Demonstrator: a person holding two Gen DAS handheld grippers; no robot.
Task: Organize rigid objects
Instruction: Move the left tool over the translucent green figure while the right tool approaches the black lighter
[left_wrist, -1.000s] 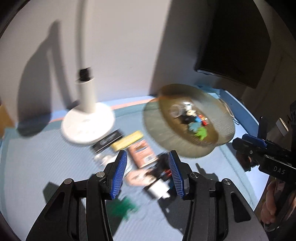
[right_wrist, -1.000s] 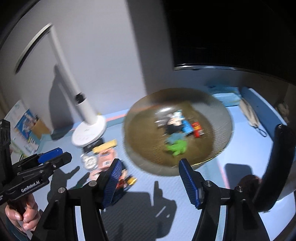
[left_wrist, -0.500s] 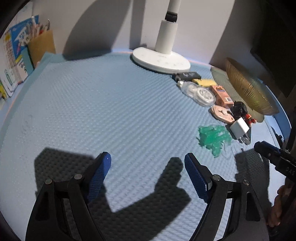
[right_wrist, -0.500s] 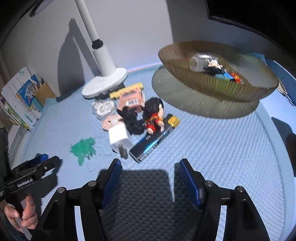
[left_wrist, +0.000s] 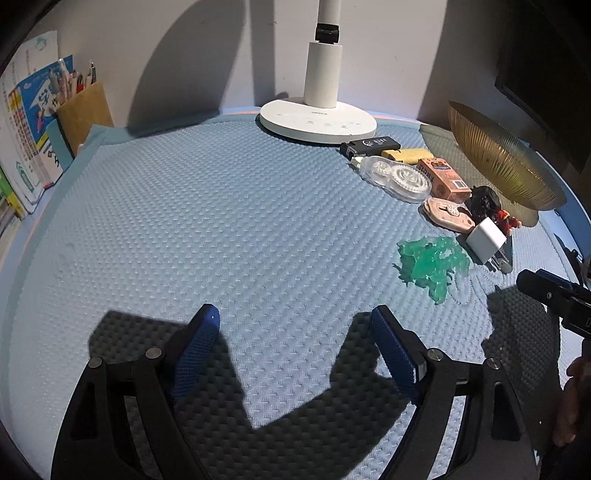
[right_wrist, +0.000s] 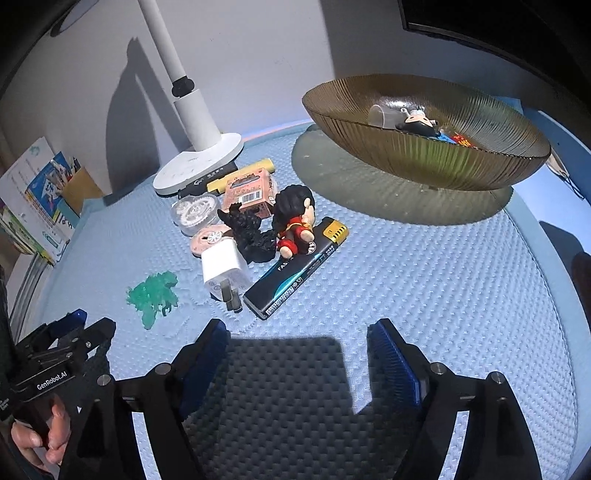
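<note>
Change: little has been shifted since half a second ago.
Left hand-held gripper: wide open, empty.
Right hand-held gripper: wide open, empty.
Advice: white charger should be straddled squarely, then carried to amber bowl.

Hard light throws shadows on the pale wall behind a blue foam mat.

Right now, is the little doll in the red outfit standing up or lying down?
Lying down. The doll rests tipped back across the black box, feet toward the camera, beside the black figure.
</note>
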